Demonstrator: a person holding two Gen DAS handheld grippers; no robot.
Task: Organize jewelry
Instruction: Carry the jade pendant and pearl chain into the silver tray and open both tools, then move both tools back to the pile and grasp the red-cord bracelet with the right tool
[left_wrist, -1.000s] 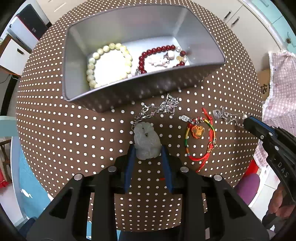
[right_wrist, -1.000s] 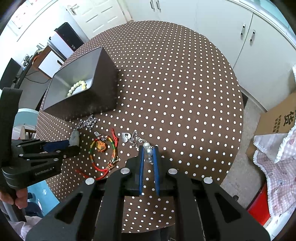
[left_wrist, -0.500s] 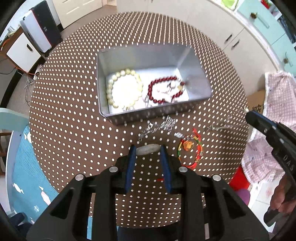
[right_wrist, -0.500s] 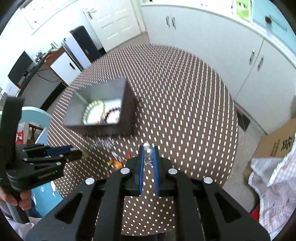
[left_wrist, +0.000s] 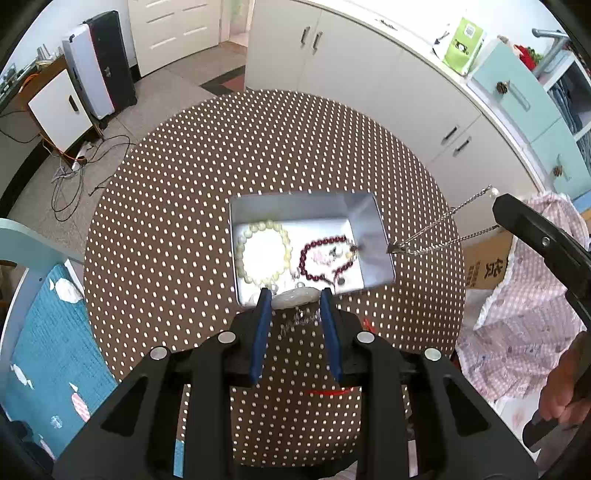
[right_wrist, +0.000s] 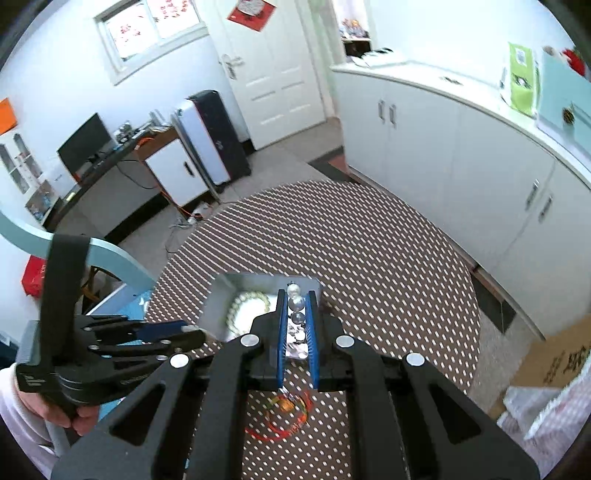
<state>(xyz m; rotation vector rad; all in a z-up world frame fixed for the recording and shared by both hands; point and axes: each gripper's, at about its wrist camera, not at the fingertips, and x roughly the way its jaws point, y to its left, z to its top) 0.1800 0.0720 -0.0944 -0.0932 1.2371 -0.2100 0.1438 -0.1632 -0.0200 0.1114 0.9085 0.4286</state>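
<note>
Left tongs (left_wrist: 295, 295) pinch a smooth pale jade pendant (left_wrist: 294, 297); right tongs (right_wrist: 295, 297) clamp silvery beads (right_wrist: 296, 303).

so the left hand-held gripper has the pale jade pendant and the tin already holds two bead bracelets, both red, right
Not quite: only one bracelet in the tin is red; the other is cream-white. The left wrist view shows it. The left hand-held gripper does hold the pale jade pendant.
</note>
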